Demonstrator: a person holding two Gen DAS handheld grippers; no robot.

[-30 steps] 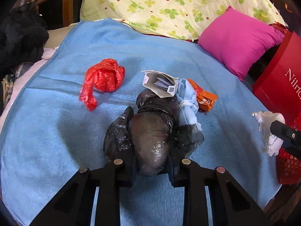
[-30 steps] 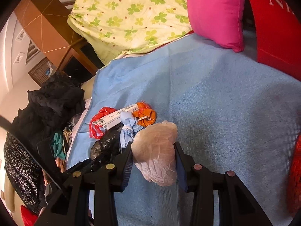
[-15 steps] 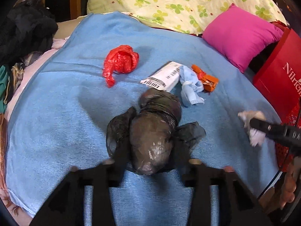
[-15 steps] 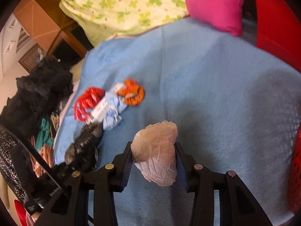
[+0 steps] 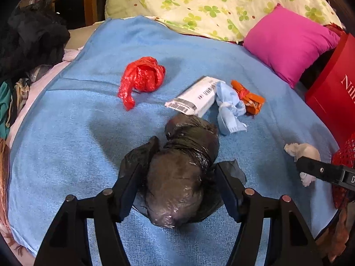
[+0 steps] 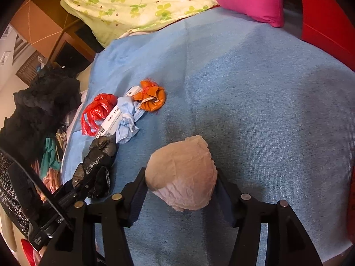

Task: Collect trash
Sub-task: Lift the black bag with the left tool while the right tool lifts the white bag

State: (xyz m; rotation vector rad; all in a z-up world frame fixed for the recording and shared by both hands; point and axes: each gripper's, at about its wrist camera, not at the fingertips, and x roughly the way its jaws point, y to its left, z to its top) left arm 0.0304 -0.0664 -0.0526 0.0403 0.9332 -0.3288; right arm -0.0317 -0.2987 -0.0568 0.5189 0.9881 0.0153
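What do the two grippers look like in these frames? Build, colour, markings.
Both match: the left gripper and right gripper are matte black, with angular linkage arms, round silver pivot pins and dark blue pads inside the jaws. Seen from the other wrist, each shows part of some white lettering on its side, and a thin black cable runs by the left one.

1. The left gripper (image 5: 177,179) stands with jaws wider than a second ago; they have just been opening, then easing in, and the black bag bundle (image 5: 184,177) sits between them with gaps at both sides.
2. The right gripper (image 6: 180,181) has just been opening around the crumpled tissue wad (image 6: 182,173).
3. The white carton (image 5: 195,99), earlier upright, lies flat at the bundle's 12 o'clock.
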